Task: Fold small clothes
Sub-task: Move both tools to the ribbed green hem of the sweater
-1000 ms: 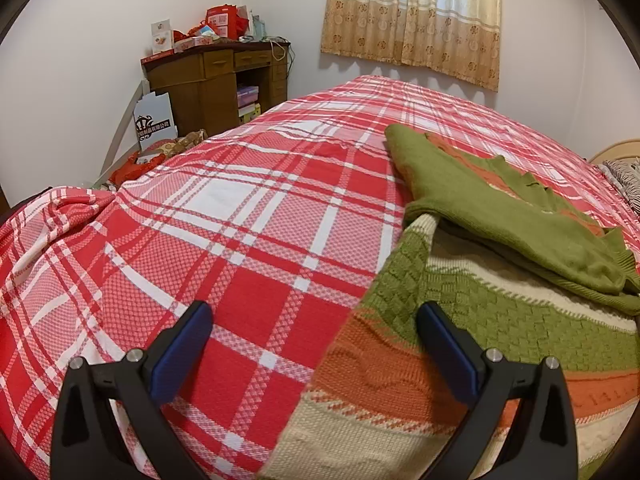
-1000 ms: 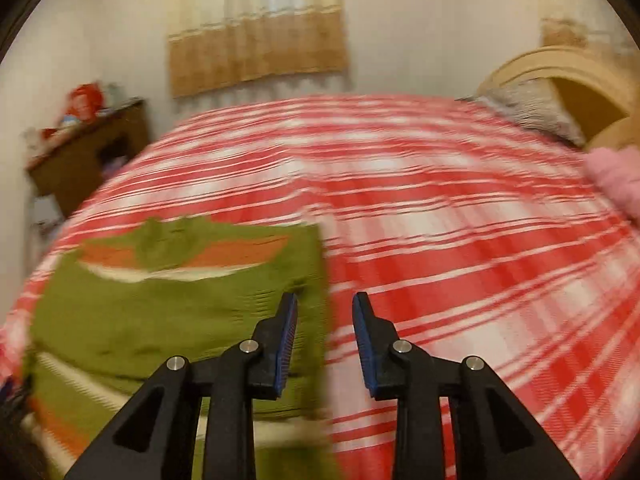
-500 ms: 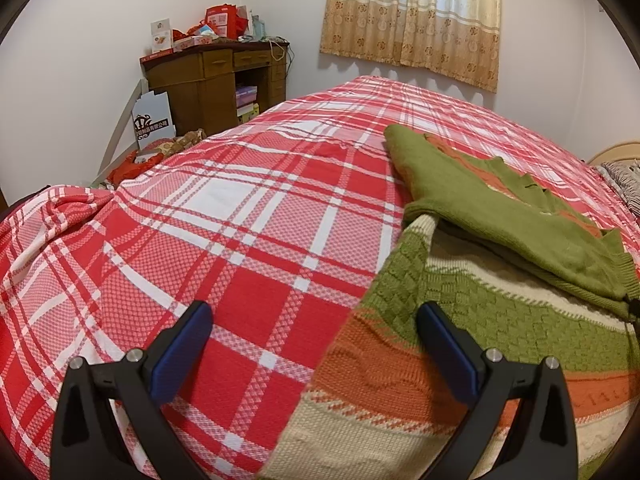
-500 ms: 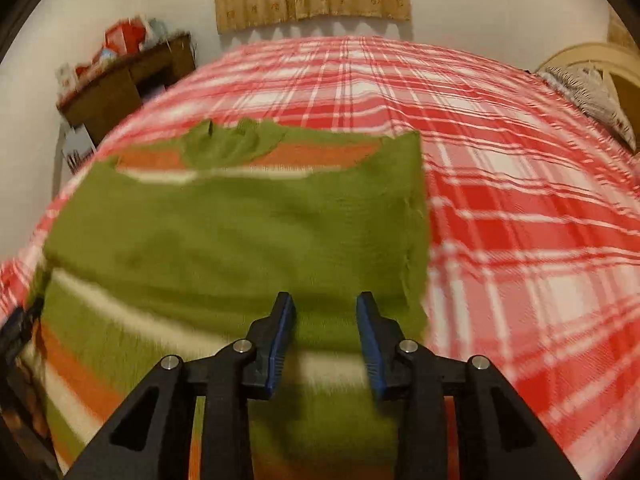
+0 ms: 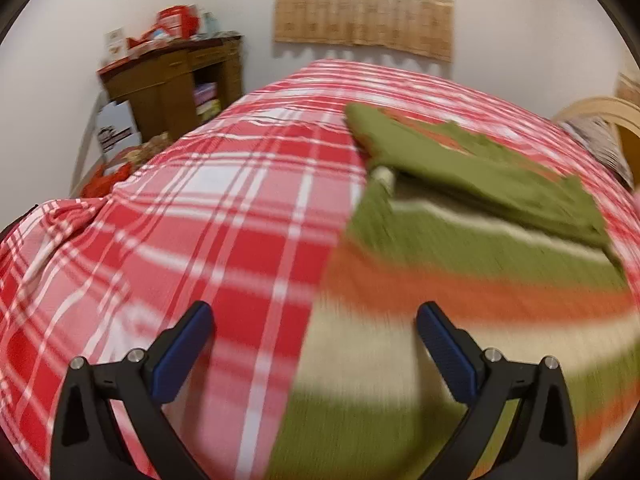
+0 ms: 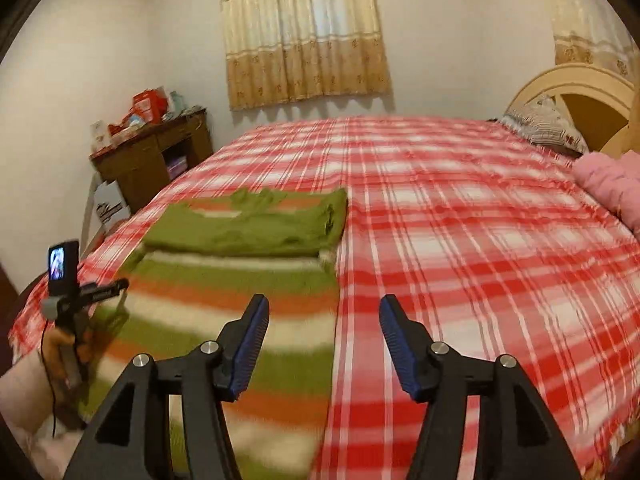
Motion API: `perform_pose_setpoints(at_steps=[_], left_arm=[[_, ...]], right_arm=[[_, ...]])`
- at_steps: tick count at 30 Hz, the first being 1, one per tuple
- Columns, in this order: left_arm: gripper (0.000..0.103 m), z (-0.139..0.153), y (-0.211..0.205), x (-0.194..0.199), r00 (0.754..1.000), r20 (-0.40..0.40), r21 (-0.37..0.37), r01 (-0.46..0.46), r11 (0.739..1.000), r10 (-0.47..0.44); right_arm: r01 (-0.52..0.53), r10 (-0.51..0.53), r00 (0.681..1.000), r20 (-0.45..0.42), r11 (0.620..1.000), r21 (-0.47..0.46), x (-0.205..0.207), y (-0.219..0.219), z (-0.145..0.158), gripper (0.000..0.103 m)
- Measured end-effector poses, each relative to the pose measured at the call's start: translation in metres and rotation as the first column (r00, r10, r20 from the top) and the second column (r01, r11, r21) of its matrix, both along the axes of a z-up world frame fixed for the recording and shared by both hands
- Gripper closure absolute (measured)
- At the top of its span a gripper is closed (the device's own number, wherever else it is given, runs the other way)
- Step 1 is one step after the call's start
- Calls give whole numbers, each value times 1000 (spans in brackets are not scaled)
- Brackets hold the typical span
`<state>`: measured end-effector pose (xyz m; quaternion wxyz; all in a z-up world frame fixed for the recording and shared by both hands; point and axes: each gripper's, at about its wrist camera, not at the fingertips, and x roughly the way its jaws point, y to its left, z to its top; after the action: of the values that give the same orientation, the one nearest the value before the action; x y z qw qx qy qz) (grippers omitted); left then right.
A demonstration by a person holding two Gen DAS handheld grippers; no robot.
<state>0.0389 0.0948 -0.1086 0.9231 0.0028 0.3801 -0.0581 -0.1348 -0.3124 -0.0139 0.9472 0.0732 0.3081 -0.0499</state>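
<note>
The sweater [image 6: 240, 280] lies on the bed [image 6: 460, 220] toward its 9 o'clock side in the right wrist view, its far part folded back on itself. Behind the bed at 10 o'clock a desk [image 6: 152, 160] stands against the wall, with the curtain [image 6: 304, 36] at 12 o'clock. A pillow [image 6: 544, 124] lies before the headboard [image 6: 576, 96] at 2 o'clock.

A knitted sweater [image 6: 240, 280] striped green, orange and cream lies on a red-and-white plaid bedspread [image 6: 460, 220]; far off hang beige patterned curtains [image 6: 304, 36].
</note>
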Motion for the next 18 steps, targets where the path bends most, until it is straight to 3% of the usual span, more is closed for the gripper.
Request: perform_pose_setpoints(at_steps=[7, 11, 15, 18], left_arm=[[0, 12, 36, -77, 991, -34, -74, 126, 989, -129], [1, 13, 42, -100, 984, -37, -69, 172, 983, -175], [17, 0, 44, -115, 972, -96, -79, 208, 975, -215], [20, -7, 42, -126, 962, -112, -67, 242, 968, -248]], right_arm=[[-34, 44, 997, -70, 988, 148, -23, 9, -52, 36], [-78, 99, 985, -140, 986, 148, -18, 25, -73, 36], [-103, 134, 969, -210, 983, 152, -24, 39, -89, 36], [-106, 149, 958, -246, 978, 180, -34, 44, -101, 36]])
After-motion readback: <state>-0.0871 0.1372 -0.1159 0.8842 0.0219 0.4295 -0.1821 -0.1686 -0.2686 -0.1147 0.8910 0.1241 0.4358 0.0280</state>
